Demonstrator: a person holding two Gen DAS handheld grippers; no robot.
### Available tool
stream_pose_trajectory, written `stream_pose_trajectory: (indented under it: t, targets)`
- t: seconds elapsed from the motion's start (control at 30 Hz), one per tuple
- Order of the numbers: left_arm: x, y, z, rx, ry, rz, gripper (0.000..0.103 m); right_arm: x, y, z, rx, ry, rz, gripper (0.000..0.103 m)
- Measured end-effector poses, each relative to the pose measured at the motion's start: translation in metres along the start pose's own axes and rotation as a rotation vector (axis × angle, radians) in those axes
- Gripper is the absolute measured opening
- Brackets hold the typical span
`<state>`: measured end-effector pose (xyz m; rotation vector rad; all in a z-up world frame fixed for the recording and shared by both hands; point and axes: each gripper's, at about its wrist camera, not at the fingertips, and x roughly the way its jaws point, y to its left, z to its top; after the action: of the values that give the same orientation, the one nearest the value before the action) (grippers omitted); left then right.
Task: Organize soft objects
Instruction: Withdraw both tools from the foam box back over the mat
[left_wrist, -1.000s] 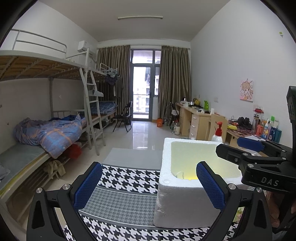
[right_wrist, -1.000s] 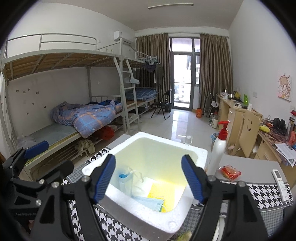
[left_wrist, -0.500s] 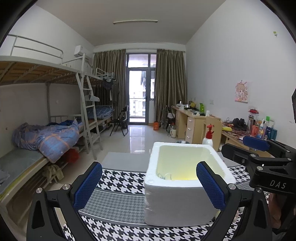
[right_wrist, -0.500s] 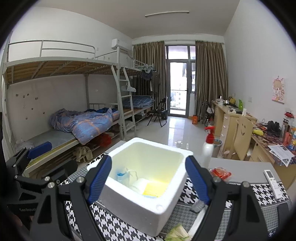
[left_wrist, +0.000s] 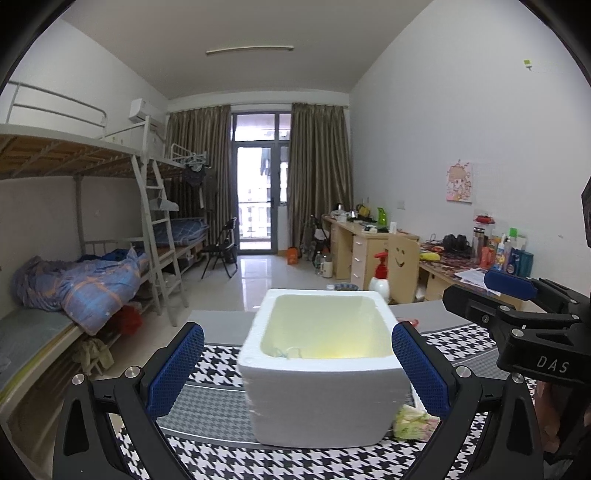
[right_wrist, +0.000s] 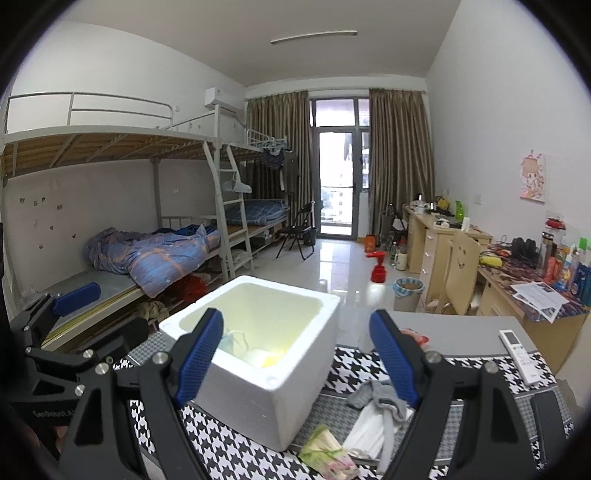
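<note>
A white foam box (left_wrist: 321, 402) (right_wrist: 303, 373) stands on the houndstooth tablecloth (left_wrist: 221, 461). Inside lie a blue face mask (right_wrist: 232, 341) and white and yellow soft items (right_wrist: 264, 358). A grey sock (right_wrist: 380, 400), a white cloth (right_wrist: 364, 430) and a green-and-pink packet (right_wrist: 327, 456) (left_wrist: 412, 424) lie on the table right of the box. My left gripper (left_wrist: 297, 373) is open and empty, above and in front of the box. My right gripper (right_wrist: 297, 360) is open and empty, above the box's near right corner.
A red-capped spray bottle (left_wrist: 380, 277) stands behind the box. A white remote (right_wrist: 517, 356) and a black object (right_wrist: 546, 417) lie at the table's right edge. A red packet (right_wrist: 415, 338) lies behind the right fingers. Bunk beds stand left, desks right.
Both grippers have pulled back and up from the box, so it looks smaller and farther. The sock, cloth and packet right of the box have come into view. Both jaws stay open.
</note>
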<state>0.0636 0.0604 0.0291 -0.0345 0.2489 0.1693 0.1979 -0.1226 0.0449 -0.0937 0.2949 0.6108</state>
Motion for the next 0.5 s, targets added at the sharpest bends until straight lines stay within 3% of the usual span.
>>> stream_pose_trajectory:
  t: [0.5]
  targets:
    - [0.000,-0.037,0.004,0.045,0.005,-0.082,0.102,-0.026,-0.039,-0.013,0.048,-0.025,-0.091,0.085]
